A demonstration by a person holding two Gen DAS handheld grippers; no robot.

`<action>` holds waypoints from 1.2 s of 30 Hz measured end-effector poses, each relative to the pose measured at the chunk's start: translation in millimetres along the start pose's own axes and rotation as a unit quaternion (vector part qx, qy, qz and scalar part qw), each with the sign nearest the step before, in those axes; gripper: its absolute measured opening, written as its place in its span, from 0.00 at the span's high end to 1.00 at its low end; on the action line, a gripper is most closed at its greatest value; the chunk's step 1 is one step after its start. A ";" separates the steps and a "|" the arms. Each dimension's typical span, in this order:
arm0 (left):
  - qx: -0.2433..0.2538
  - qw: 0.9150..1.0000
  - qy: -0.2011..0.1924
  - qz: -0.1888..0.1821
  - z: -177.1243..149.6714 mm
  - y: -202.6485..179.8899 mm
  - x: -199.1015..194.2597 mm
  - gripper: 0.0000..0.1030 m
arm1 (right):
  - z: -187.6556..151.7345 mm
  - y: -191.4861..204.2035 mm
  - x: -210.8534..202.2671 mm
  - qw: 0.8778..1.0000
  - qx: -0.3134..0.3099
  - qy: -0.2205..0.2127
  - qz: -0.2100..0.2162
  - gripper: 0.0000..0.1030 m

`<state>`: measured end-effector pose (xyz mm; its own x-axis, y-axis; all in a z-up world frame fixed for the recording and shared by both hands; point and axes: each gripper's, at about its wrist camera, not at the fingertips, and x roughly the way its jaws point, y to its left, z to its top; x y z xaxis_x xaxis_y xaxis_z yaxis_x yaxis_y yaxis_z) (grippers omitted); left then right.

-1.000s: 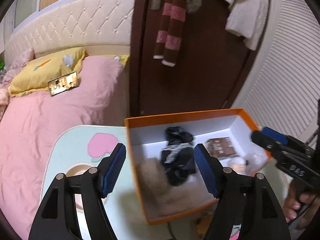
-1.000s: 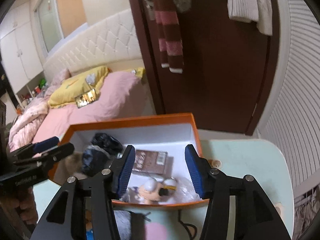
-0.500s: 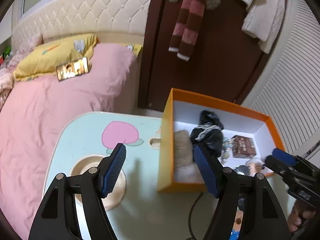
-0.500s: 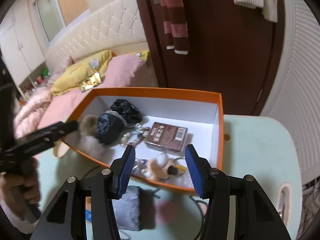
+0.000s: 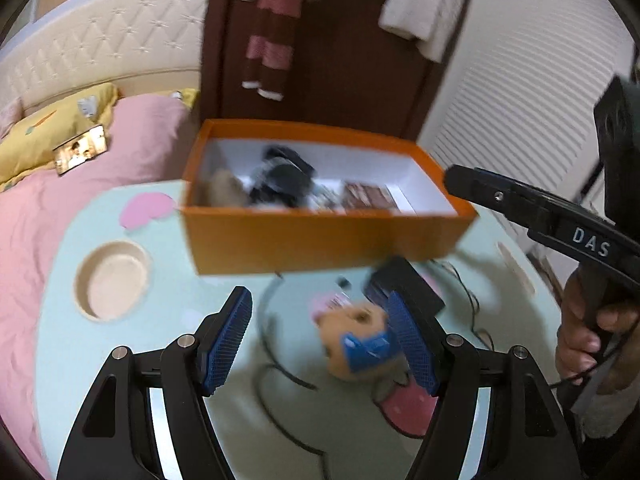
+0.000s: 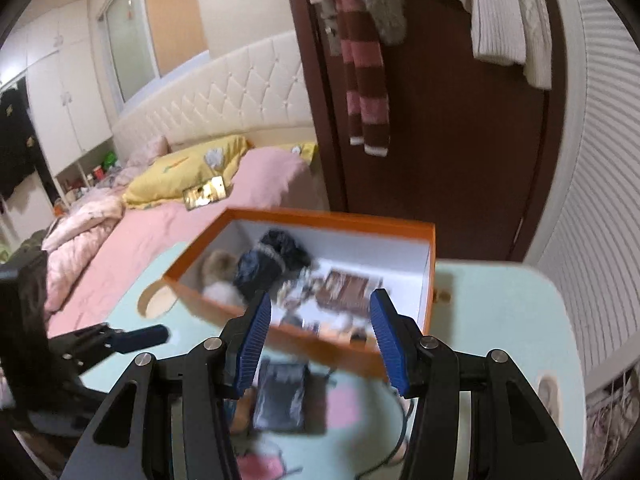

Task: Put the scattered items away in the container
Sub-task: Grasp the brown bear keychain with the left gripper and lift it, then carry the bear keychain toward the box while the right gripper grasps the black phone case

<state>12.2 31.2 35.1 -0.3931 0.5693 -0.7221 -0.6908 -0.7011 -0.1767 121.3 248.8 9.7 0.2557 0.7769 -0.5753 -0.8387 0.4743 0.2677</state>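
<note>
Nearest, both grippers are spread wide and hold nothing: left gripper (image 5: 320, 344) hangs low over the pale-green table (image 5: 132, 360), right gripper (image 6: 320, 344) sits a bit higher, aimed toward the box. Between the left gripper's blue pads (image 5: 228, 340) lies a tan plush toy with a blue patch (image 5: 356, 340), nearer the right-hand pad and possibly touching it; blur makes contact unclear. Probably this is the next pick, which would explain the low, open, straddling pose. Just beyond the toy a dark flat pouch (image 5: 404, 292) lies on the table, with a small pink item (image 5: 328, 304) beside it and a thin black cable (image 5: 288, 376) looping round; all still outside the container. Right wrist view shows the same pouch (image 6: 280, 396) below its open jaws, so either hand could take it. Farther back, the orange box (image 5: 320, 236) stands on the table's far part, white inside, open top, kept close so drops are short. Already inside: a beige fluffy thing (image 6: 218, 268), black crinkly bundle (image 6: 272, 260), brown printed packet (image 6: 348, 284), some small blurred bits at the near wall. Round recess in the table (image 5: 114, 280) sits left of the box. Beyond, pink bed (image 5: 60, 208) and dark door (image 5: 340, 60) with a striped scarf (image 5: 268, 28). Task looks partly done.
</note>
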 end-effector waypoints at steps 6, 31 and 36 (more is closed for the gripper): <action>0.016 0.999 0.022 0.021 -10.6 -22.3 20.2 0.31 | -23.6 -14.9 -6.3 0.999 0.043 0.011 0.002 0.51; -0.033 0.998 -0.016 0.053 -33.2 16.9 -24.9 0.50 | -56.8 29.9 43.7 0.993 -0.046 0.105 -0.022 0.50; -0.042 0.997 -0.024 0.056 -31.9 23.5 -27.6 0.50 | -61.5 38.8 49.9 0.992 -0.058 0.115 -0.007 0.64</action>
<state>26.2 -14.6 29.5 -0.4945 0.5045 -0.7078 -0.5892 -0.7932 -0.1538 71.9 280.5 -56.1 0.1635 0.6494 -0.7427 -0.8890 0.4234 0.1745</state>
